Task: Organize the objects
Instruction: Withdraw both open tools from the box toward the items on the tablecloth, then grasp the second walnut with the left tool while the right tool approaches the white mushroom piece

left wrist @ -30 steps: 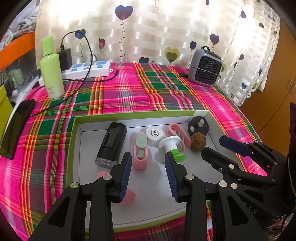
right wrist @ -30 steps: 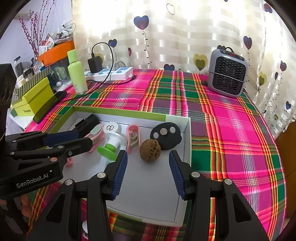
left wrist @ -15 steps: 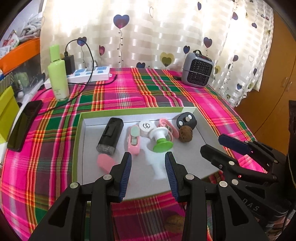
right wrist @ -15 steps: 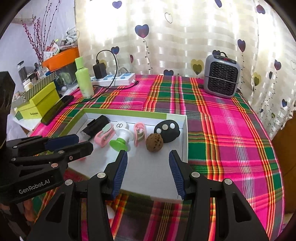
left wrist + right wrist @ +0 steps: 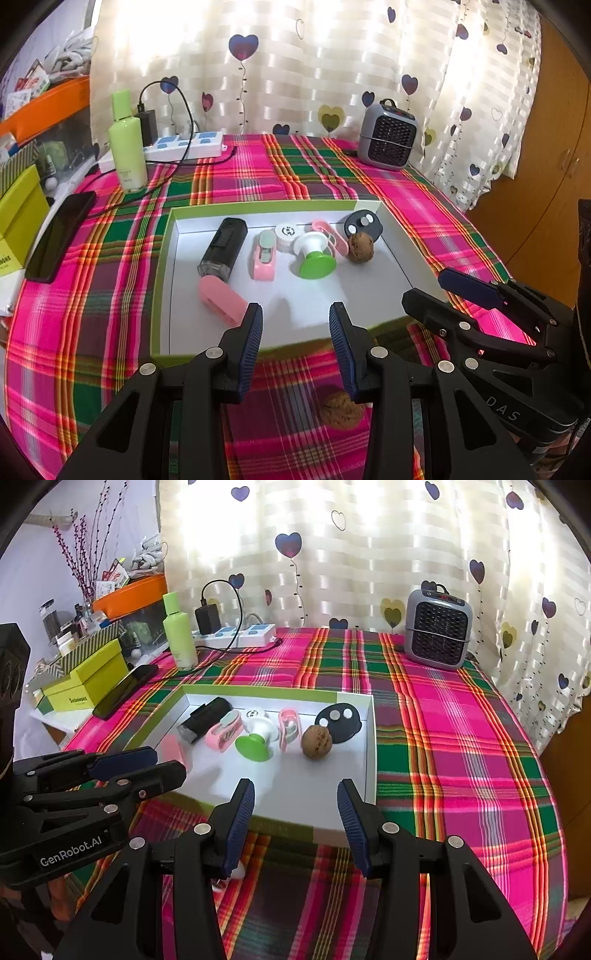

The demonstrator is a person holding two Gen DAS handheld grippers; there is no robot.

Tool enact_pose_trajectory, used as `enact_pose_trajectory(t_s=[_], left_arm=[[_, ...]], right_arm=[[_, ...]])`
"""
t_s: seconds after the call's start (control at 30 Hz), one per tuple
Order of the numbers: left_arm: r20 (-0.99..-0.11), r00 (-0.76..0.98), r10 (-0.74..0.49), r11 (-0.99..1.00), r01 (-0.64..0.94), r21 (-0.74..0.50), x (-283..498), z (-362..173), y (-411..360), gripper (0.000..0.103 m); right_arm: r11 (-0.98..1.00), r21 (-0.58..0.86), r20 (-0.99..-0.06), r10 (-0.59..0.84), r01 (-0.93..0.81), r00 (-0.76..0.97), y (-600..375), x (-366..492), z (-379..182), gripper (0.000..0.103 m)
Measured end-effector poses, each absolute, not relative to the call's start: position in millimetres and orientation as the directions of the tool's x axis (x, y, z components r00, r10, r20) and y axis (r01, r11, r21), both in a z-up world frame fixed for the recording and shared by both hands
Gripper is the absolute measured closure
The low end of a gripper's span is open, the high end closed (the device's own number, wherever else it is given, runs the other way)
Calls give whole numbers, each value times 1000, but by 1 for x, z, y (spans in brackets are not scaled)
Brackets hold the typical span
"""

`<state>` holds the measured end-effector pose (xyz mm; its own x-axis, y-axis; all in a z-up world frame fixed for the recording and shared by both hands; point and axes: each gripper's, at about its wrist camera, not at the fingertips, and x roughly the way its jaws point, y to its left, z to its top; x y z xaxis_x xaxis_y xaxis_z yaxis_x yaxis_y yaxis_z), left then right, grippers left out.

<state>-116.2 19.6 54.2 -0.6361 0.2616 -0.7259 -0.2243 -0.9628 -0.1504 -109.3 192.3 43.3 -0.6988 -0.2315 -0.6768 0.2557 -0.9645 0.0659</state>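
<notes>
A green-rimmed white tray (image 5: 162, 258) (image 5: 370, 738) on the plaid table holds several small things: a black device (image 5: 223, 245), pink clips (image 5: 264, 256), a pink block (image 5: 221, 301), a green-and-white suction piece (image 5: 314, 258) (image 5: 255, 742), a black disc (image 5: 338, 720) and a walnut (image 5: 360, 248) (image 5: 316, 742). A second walnut (image 5: 340, 410) lies on the cloth in front of the tray. My left gripper (image 5: 295, 347) is open and empty over the tray's near edge. My right gripper (image 5: 295, 823) is open and empty, also at the near edge.
A green bottle (image 5: 126, 147), a power strip (image 5: 184, 146) with charger and cable, and a grey heater (image 5: 388, 138) stand at the back. A black phone (image 5: 61, 236) and a yellow-green box (image 5: 88, 677) lie at the left. The table's right edge (image 5: 554, 775) drops off.
Both grippers have pulled back and up from over the tray to its near edge. The walnut on the cloth has come into view. Both stay open.
</notes>
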Motion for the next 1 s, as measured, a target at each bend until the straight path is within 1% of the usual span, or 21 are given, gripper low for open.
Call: enact_pose_trajectory(t_s=[0.17, 0.5, 0.67, 0.8, 1.0], left_arm=[[-720, -645, 255, -965, -220, -145, -105, 54, 19, 67], [-722, -660, 208, -975, -202, -97, -84, 45, 20, 65], [-727, -650, 218, -973, -206, -107, -77, 39, 20, 65], [-725, -643, 246, -966, -226, -127, -70, 31, 17, 61], [-729, -624, 280, -958, -232, -169, -64, 21, 8, 59]], right_arm=[[-963, 70, -677, -237, 260, -697, 193, -101, 43, 55], [-962, 81, -685, -244, 260, -687, 194, -82, 35, 55], [-963, 94, -689, -247, 254, -681, 196, -75, 30, 55], [-963, 98, -698, -245, 250, -673, 198, -72, 26, 55], [-963, 117, -705, -252, 242, -663, 205, -65, 21, 55]])
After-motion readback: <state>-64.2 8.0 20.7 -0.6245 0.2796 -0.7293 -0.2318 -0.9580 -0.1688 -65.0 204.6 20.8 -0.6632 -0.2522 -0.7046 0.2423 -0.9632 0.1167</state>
